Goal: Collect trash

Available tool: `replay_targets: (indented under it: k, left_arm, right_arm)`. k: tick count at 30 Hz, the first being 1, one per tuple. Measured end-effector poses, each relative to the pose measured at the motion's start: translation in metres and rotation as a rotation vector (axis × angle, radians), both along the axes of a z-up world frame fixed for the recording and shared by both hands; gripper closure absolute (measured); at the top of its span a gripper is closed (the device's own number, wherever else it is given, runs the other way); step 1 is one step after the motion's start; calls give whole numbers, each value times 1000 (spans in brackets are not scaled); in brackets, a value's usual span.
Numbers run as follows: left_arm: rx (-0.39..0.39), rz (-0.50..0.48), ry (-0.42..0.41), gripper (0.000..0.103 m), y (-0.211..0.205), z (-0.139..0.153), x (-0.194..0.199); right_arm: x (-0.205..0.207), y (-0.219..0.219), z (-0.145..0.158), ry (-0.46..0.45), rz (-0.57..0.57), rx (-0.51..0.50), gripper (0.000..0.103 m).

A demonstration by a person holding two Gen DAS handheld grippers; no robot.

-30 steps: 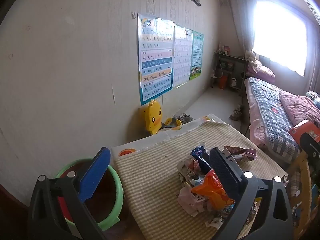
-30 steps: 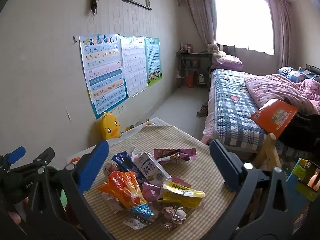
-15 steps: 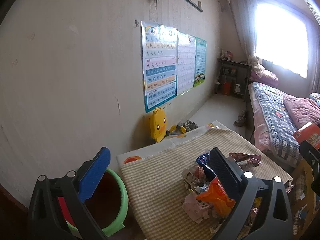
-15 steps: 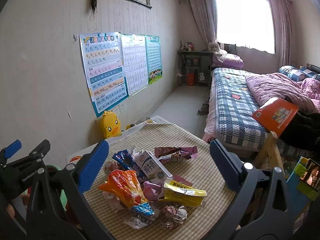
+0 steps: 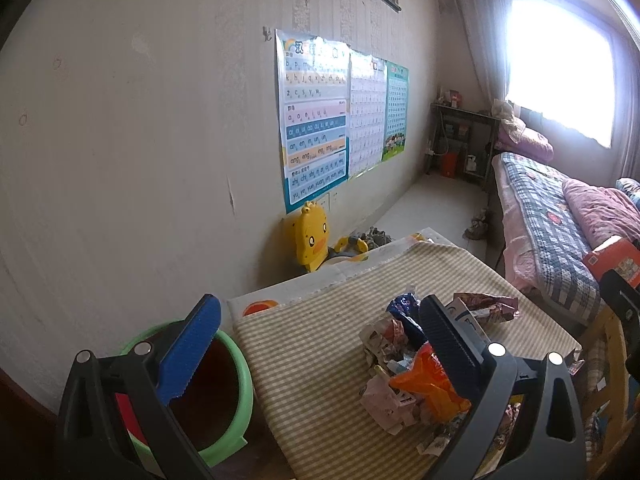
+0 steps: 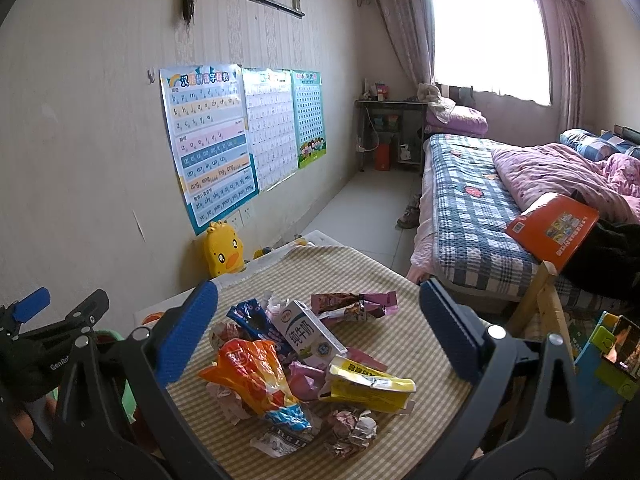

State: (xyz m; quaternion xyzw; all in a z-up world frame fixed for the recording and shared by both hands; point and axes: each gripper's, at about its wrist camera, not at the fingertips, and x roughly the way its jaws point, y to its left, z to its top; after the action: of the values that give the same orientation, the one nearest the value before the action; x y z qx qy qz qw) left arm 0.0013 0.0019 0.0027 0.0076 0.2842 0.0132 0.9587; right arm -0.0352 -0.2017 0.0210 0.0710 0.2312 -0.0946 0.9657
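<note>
Trash pile [image 6: 304, 364] sits mid-lower frame on the striped tablecloth [image 6: 404, 344]: orange bag [image 6: 252, 376], milk carton [image 6: 310, 334], yellow wrapper [image 6: 370, 386], purple wrapper [image 6: 354, 306]. Right gripper [image 6: 318, 338] hangs above the pile, jaws spread wide, holding nothing. Left gripper [image 5: 320, 344] likewise spread and empty; its left finger is over the green bin [image 5: 232, 392] at lower left, beside the table edge. Yellow duck toy [image 5: 312, 236] is against the wall, posters [image 5: 316, 120] above it. Bed [image 6: 480, 208] at right.

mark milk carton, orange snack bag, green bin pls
milk carton [image 6: 306, 330]: right wrist view, on its printed white side panel.
orange snack bag [image 6: 250, 372]: right wrist view, on the crinkled orange front.
green bin [image 5: 245, 380]: left wrist view, on the rim's right side.
</note>
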Motion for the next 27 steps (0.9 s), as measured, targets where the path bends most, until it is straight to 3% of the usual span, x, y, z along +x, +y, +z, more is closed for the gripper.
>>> replay_targets:
  k: [27]
  left_arm:
    - [4, 4, 28, 8, 3, -8, 4]
  right_arm:
    - [0, -3, -3, 13, -3, 10, 4]
